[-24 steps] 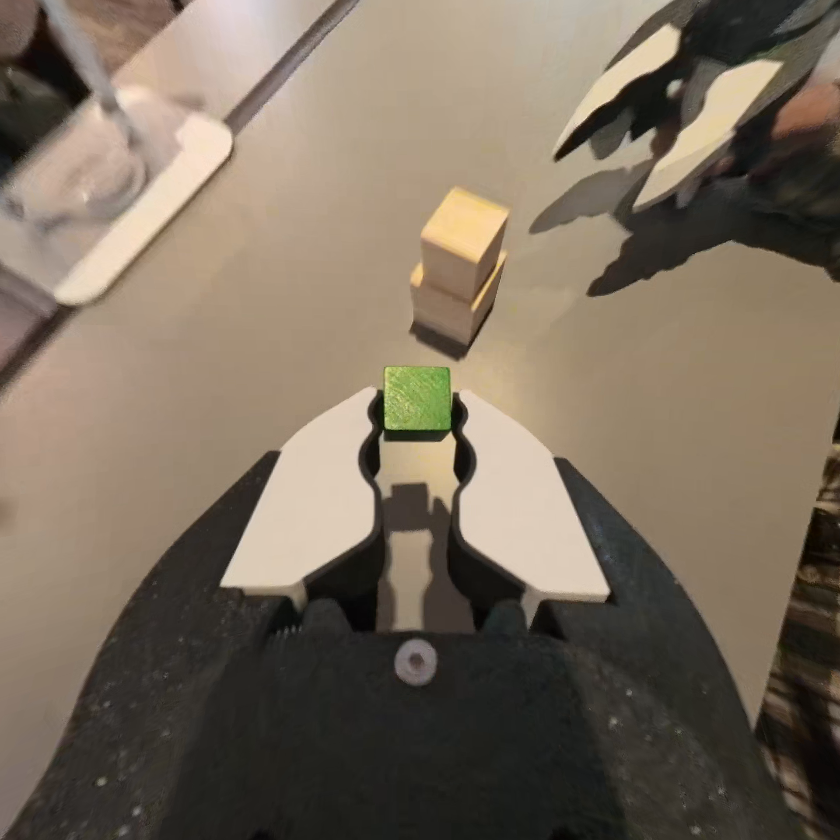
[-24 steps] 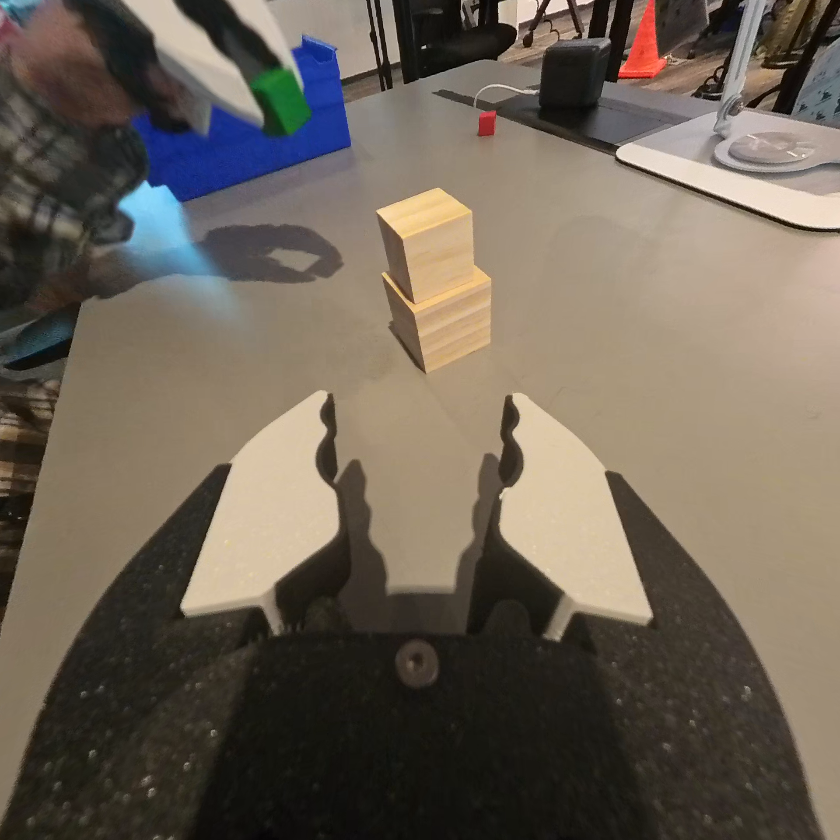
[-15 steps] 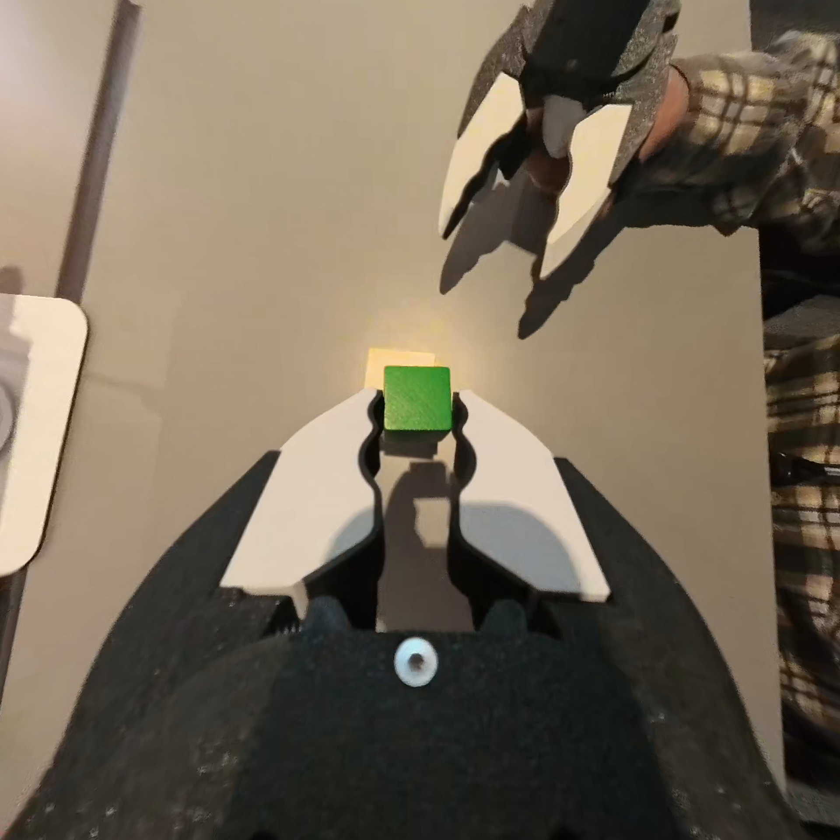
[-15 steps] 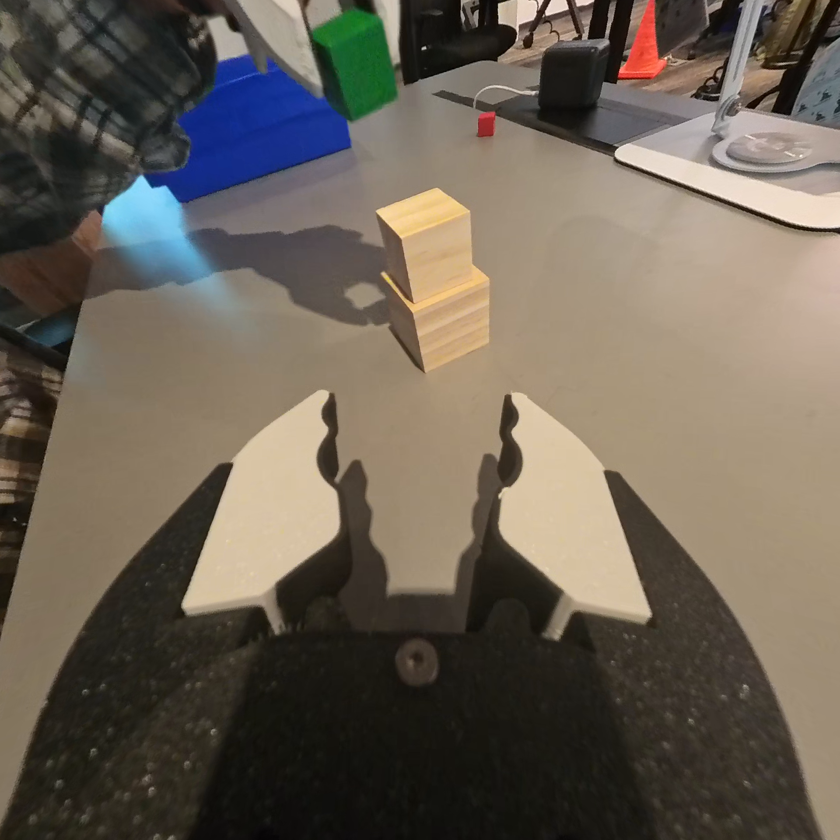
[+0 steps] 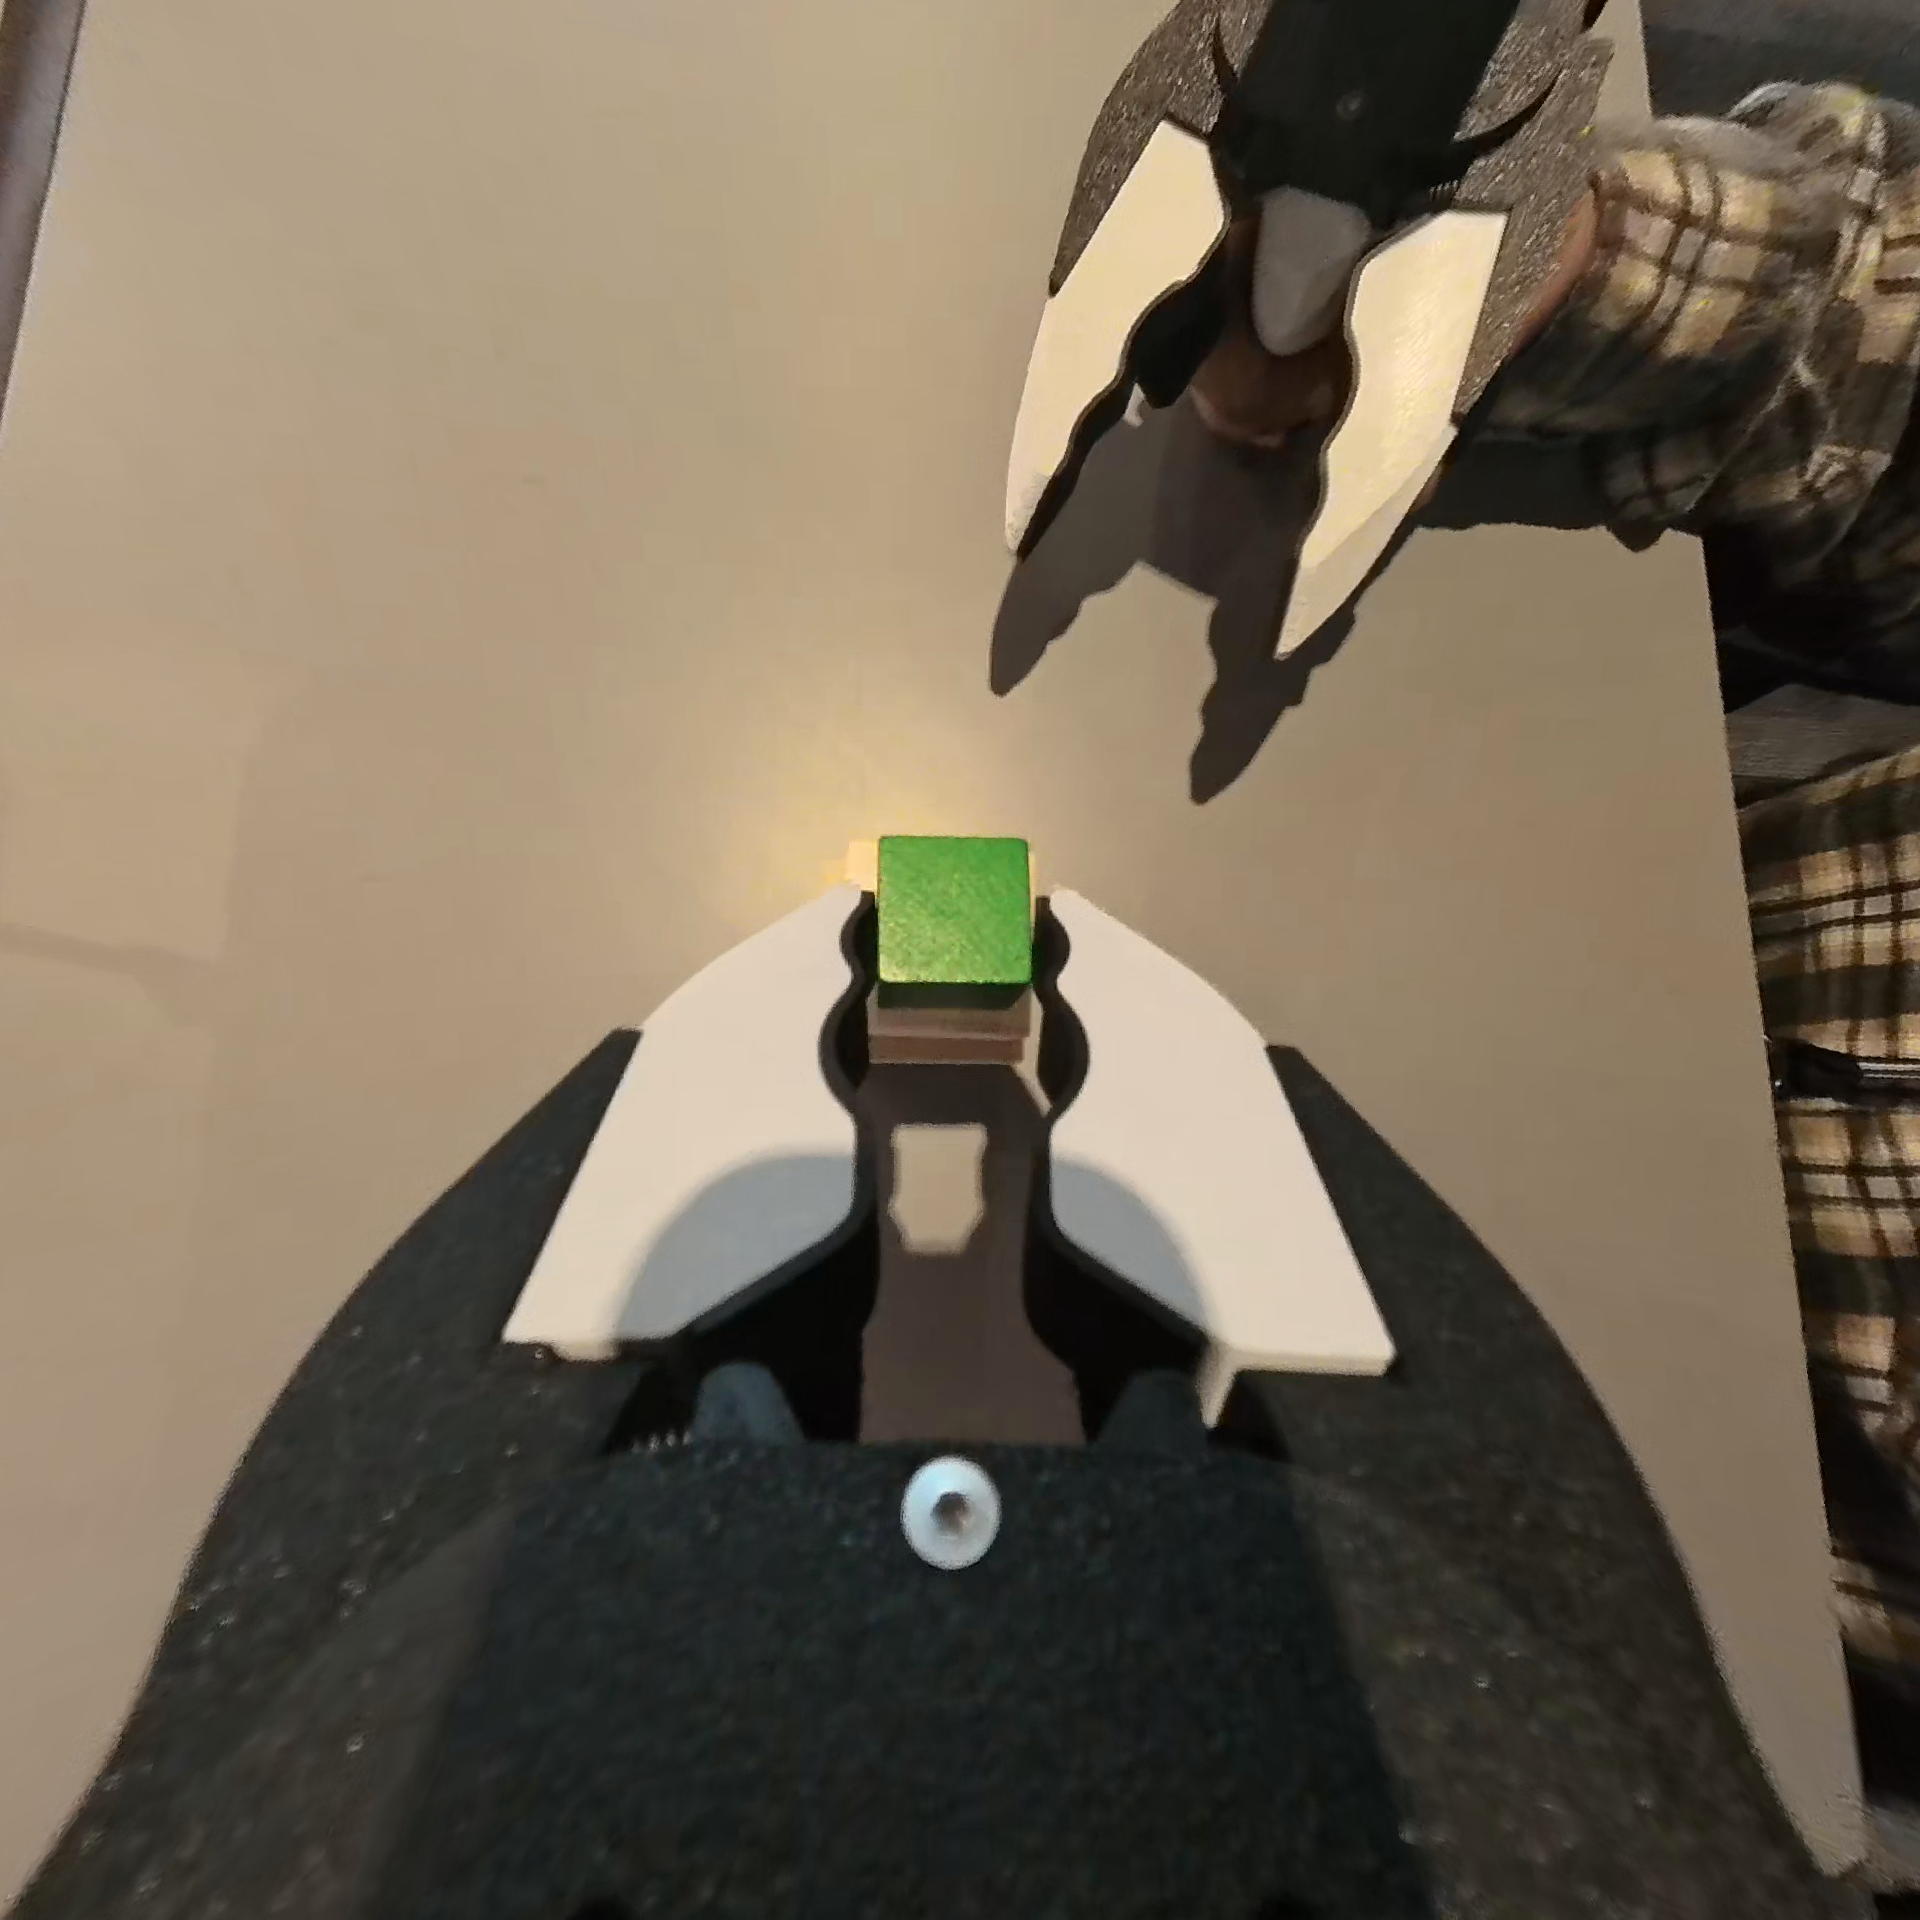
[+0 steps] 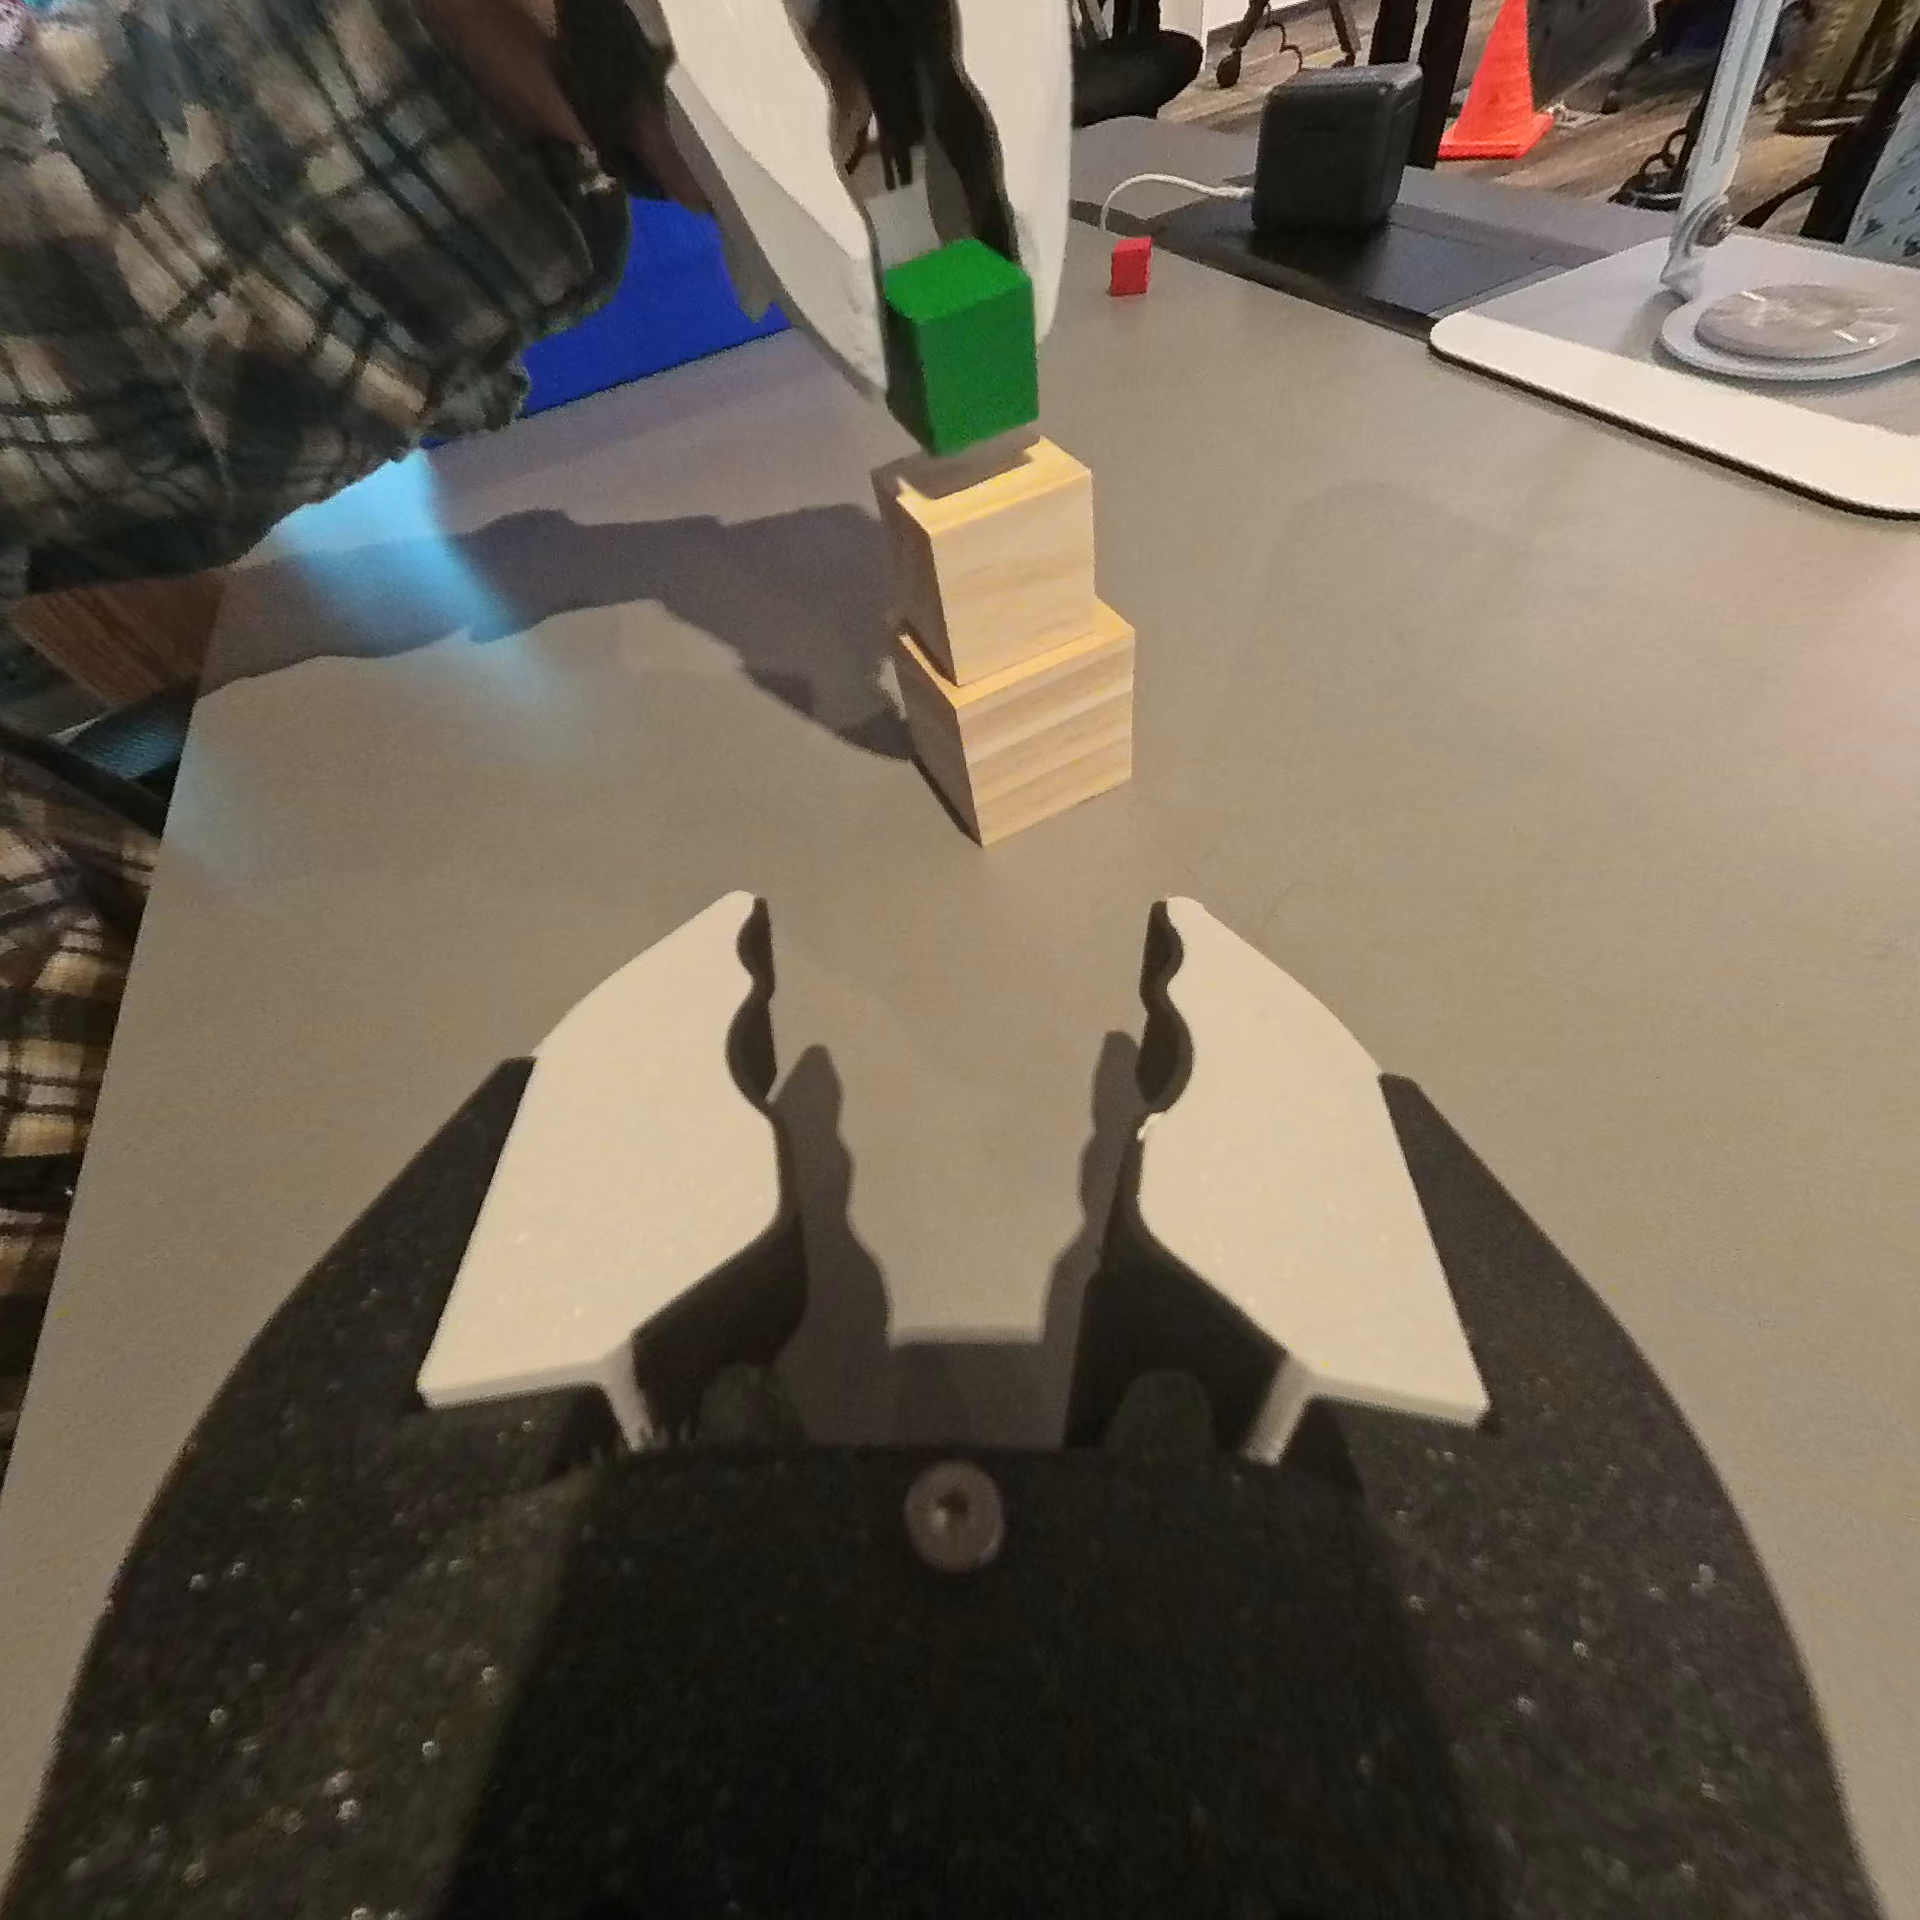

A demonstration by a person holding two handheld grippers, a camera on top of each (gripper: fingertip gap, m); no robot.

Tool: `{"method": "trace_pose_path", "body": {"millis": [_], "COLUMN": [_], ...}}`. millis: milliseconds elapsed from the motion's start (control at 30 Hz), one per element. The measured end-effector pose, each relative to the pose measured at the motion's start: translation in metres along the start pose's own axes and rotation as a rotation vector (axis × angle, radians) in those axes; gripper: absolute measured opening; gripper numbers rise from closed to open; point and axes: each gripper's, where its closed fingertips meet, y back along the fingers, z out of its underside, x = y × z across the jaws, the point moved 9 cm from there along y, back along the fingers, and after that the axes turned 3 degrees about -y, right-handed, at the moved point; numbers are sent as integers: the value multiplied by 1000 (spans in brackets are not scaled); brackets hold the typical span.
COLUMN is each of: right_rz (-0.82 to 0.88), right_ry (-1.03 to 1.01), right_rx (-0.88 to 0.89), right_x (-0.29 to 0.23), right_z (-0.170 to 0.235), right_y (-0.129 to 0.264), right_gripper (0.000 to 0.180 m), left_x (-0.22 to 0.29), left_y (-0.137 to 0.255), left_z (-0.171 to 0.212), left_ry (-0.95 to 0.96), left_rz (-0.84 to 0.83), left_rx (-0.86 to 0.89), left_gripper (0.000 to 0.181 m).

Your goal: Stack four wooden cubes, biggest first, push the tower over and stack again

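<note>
Two plain cubes (image 6: 1013,665) stand stacked at frame centre on the table (image 6: 1455,727), smaller on larger. Just above them hangs the green cube (image 6: 961,343), pinched in the left gripper (image 5: 954,914), apparently not yet touching. Lower in the frame, the right gripper (image 6: 961,935) gapes wide, empty. A red cube (image 6: 1130,267) sits upper right.

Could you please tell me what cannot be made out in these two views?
- Left wrist view: the two plain cubes are almost hidden beneath the green cube.
- Right wrist view: whether the green cube touches the upper plain cube; blurred.
- Red cube: too small for detail.
</note>
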Motion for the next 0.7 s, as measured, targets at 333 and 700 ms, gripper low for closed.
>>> {"method": "trace_pose_path", "body": {"millis": [333,700], "right_rz": [-2,-5], "right_ry": [-1,-3], "right_rx": [1,0], "right_x": [0,0], "right_z": [0,0], "right_y": [0,0], "right_gripper": [67,67], "left_x": [-5,-4], "left_y": [-8,-8], "left_z": [8,7], "left_ry": [24,3], "left_rz": [46,50], "left_rx": [37,20], "left_gripper": [28,29]}}
